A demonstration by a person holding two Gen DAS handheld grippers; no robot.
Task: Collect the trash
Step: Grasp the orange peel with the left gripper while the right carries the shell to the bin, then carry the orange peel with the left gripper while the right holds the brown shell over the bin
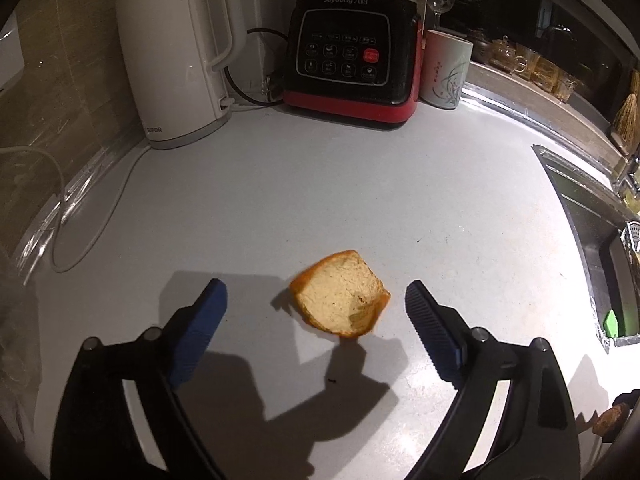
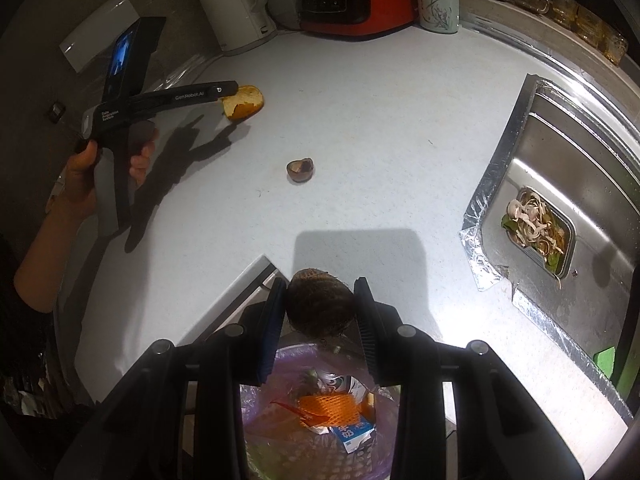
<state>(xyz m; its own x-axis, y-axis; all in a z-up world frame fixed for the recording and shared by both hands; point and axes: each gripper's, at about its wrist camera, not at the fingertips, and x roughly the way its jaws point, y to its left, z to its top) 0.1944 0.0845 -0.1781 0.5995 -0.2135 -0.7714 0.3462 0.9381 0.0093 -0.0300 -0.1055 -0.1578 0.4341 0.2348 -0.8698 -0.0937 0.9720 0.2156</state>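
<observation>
Left gripper (image 1: 316,300) jaws wide apart, nothing clamped; orange peel piece (image 1: 340,294) lies on the white counter (image 1: 320,184) between the blue pads (image 1: 200,328), touching neither. Kettle (image 1: 176,56) and black-red blender base (image 1: 352,52) sit well beyond the tips. Right gripper (image 2: 320,304) clamped on a brown hairy husk (image 2: 320,304), held over the counter edge. Bagged trash bin (image 2: 320,412) directly below its jaws. Small brown shell (image 2: 301,169) on the counter ahead, sink (image 2: 568,184) off to the right.
</observation>
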